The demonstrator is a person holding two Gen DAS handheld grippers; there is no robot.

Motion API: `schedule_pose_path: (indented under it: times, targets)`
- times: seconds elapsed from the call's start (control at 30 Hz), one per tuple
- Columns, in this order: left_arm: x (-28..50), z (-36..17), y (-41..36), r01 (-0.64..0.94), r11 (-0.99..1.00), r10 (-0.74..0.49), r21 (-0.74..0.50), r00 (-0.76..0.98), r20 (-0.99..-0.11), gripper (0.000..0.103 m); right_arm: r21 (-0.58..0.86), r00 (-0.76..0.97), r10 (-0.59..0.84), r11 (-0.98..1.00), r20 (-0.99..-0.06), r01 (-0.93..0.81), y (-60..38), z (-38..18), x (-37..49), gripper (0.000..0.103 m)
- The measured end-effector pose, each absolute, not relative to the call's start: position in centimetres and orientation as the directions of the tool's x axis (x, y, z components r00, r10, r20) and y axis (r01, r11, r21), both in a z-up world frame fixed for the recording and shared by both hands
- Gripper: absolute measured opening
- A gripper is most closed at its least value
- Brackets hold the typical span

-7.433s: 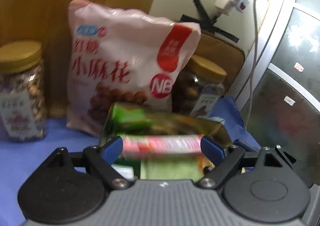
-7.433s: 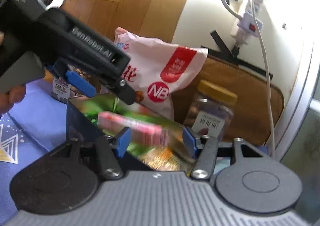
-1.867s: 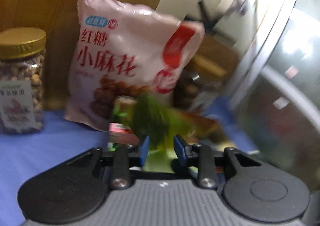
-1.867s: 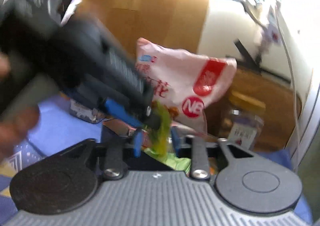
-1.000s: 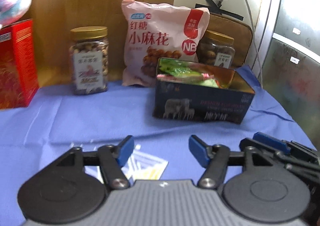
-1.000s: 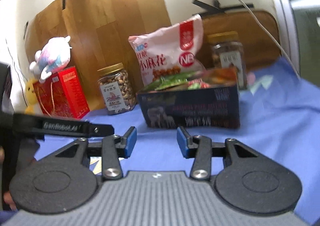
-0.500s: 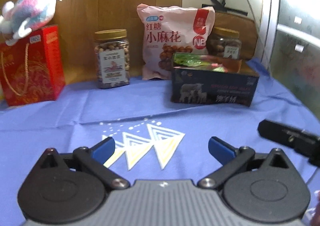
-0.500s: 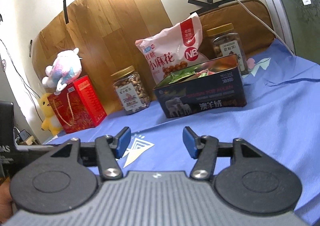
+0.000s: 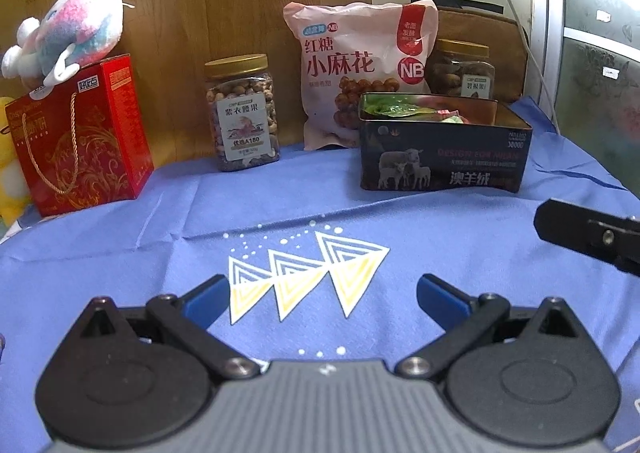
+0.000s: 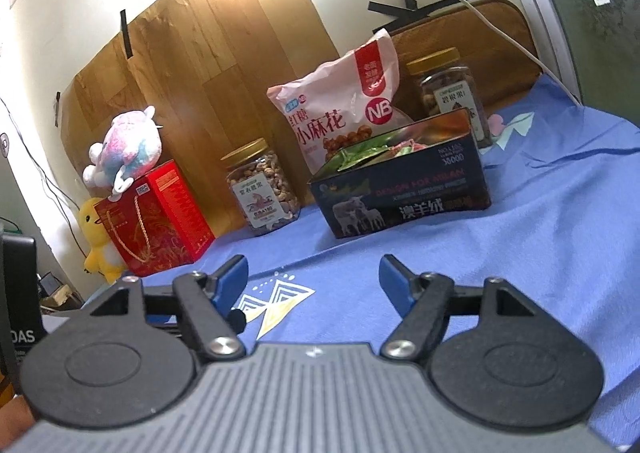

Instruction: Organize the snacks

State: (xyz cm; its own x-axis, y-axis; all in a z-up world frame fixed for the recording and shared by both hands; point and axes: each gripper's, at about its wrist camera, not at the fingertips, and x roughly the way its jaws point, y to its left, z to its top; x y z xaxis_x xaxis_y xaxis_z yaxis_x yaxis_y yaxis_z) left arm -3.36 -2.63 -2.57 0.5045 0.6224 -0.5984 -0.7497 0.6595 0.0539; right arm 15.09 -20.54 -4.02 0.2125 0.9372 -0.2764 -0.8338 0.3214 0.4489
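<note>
A dark open tin with green and pink snack packets inside stands on the blue cloth at the back right; it also shows in the right wrist view. My left gripper is open and empty, low over the cloth, well in front of the tin. My right gripper is open and empty, also back from the tin. Part of the right gripper's body shows at the left wrist view's right edge.
Along the wooden back wall stand a pink snack bag, a nut jar, a second jar behind the tin, and a red gift box with a plush toy on top. A yellow duck toy sits far left.
Both grippers have let go of the snack packets in the tin, opened, and pulled back from it. In the last half second they drew back slightly more.
</note>
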Motion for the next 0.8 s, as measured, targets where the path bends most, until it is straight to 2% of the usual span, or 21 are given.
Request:
schedule_pose_path:
  times: [0.8]
  targets:
    - [-2.2, -3.3, -3.6, -0.726, 0.678, 0.611, 0.117, 0.468, -0.639, 0.103, 0.484, 0.246, 0.931, 0.351, -0.270, -0.801, -21.4, -4.5, 15.8, 0.080]
